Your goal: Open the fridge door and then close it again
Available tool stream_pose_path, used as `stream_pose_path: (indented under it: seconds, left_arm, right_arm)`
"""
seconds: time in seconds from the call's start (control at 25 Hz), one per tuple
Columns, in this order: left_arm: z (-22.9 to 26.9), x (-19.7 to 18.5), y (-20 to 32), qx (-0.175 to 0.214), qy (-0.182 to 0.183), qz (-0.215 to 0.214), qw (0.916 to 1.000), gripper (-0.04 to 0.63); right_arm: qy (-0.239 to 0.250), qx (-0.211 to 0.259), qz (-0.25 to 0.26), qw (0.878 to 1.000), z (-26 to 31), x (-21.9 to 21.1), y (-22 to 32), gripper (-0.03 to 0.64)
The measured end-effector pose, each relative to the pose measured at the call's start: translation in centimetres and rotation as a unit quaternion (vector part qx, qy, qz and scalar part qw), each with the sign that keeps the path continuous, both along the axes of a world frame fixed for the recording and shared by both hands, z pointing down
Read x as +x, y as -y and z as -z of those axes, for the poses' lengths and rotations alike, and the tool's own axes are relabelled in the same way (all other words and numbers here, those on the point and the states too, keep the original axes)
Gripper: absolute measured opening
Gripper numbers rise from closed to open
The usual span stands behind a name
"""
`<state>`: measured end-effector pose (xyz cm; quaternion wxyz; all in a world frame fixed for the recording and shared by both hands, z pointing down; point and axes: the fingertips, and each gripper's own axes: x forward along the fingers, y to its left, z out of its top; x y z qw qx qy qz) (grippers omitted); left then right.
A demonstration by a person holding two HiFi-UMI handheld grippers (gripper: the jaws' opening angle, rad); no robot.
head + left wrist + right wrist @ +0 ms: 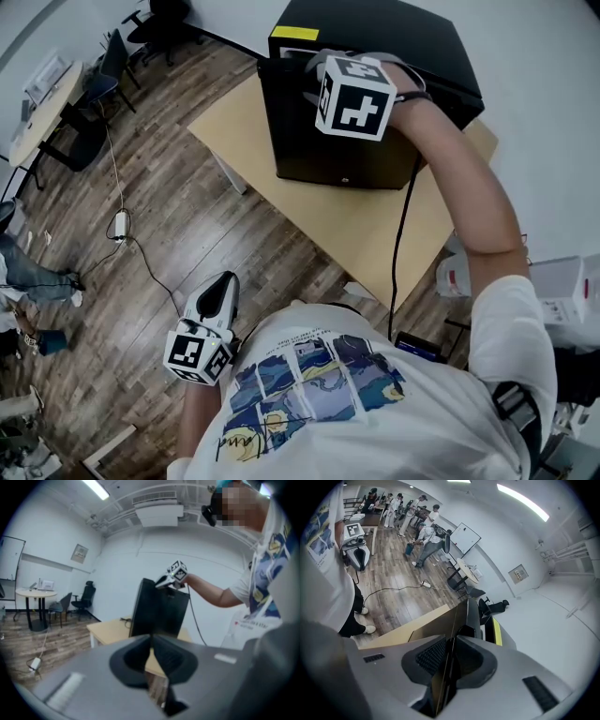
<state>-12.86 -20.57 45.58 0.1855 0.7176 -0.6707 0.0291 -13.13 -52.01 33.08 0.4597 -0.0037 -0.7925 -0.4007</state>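
Over the table (361, 234), outstretched right gripper (451, 658) clamps fridge door (457, 620) between its jaws; left gripper (223, 286) hangs low, closed.

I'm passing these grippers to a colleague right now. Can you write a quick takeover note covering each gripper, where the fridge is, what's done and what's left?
Right gripper: shut on the top edge of the fridge door.
Left gripper: shut, empty, down at the person's side, away from the table.
Fridge: black, standing on the wooden table.
Done: door gripped and a little ajar.
Left: one moment can't show whether it is swinging open or shut; end with the door closed, then release.
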Motion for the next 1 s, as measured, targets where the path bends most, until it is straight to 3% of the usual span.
stream_pose_path:
  seconds: [0.56, 1.0]
  left_arm:
    - [-0.2, -0.8, 3.2, -0.003, -0.006, -0.006, 1.0, 0.031]
    - [0.2, -1.8, 1.0, -0.002, -0.009, -0.008, 0.9999, 0.031]
  right_arm:
    - [0.011, 0.006, -0.047, 0.999, 0.0, -1.3, 3.8, 0.054]
    - [0.031, 0.009, -0.072, 0.997, 0.2, -1.3, 4.1, 0.058]
